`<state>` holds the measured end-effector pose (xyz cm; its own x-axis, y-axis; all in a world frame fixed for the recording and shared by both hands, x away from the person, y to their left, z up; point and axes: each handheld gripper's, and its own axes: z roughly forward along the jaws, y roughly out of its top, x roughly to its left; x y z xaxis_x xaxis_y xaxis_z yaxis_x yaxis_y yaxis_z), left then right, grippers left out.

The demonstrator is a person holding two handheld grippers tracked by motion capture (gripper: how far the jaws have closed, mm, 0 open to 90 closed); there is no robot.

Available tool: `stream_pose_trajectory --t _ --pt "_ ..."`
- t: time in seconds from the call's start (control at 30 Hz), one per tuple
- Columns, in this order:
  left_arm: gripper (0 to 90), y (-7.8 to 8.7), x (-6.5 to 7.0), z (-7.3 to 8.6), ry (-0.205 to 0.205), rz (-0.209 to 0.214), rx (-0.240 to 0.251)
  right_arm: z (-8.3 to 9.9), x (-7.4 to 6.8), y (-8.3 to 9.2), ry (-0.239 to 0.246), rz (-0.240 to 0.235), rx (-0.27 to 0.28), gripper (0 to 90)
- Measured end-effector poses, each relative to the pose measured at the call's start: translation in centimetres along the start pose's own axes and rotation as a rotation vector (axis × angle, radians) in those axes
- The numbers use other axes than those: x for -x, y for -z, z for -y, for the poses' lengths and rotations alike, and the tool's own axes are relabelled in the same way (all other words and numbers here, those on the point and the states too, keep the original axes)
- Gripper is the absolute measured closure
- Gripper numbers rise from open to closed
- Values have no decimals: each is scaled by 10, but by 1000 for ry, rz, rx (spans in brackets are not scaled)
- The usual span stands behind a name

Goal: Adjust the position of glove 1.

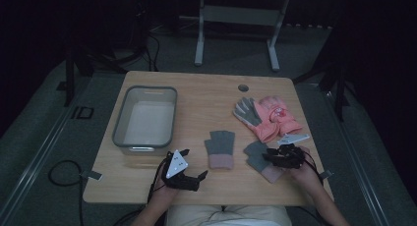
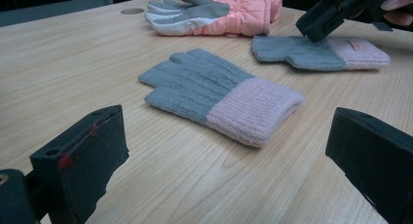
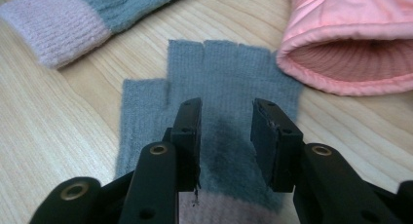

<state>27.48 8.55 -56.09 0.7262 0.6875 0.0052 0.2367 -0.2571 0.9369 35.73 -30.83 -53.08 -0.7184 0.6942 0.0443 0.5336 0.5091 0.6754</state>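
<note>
Two grey knit fingerless gloves with pink cuffs lie flat on the wooden table. One glove [image 1: 220, 146] [image 2: 214, 90] [image 3: 63, 19] lies at the front middle, ahead of my left gripper [image 1: 193, 163] [image 2: 229, 124], whose jaws stand wide open with nothing between them. The other glove [image 1: 256, 157] [image 2: 311, 52] [image 3: 229, 73] lies to its right. My right gripper [image 1: 270, 155] [image 2: 314, 27] [image 3: 226, 131] hovers just over that glove's palm, pointing down at it. Its jaws are partly apart and no cloth is pinched between them.
A pair of padded pink winter gloves [image 1: 268, 115] [image 2: 229, 9] [image 3: 350, 44] lies behind the right knit glove, cuff opening toward my right gripper. A grey plastic bin [image 1: 119, 120] stands at the table's left. A cable hole [image 1: 243, 87] sits near the far edge.
</note>
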Motion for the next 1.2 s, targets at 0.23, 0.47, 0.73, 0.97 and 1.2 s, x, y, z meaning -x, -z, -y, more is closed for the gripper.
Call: stream_pose_trajectory --t 0.23,0.47,0.73,0.97,1.2 --pt "11 0 0 0 -3 -1 0 2 -2 -13 22 0 -26 617" --pt "11 0 1 0 -7 -2 -2 3 -6 -13 19 16 -30 825" --pt "10 0 1 0 -9 -5 0 -3 -27 0 -20 44 -24 859" --pt "10 0 2 0 -15 -6 -1 -11 -54 38 -124 153 115 859" --pt "11 0 2 0 -15 -6 0 -4 -66 51 -286 259 186 859"
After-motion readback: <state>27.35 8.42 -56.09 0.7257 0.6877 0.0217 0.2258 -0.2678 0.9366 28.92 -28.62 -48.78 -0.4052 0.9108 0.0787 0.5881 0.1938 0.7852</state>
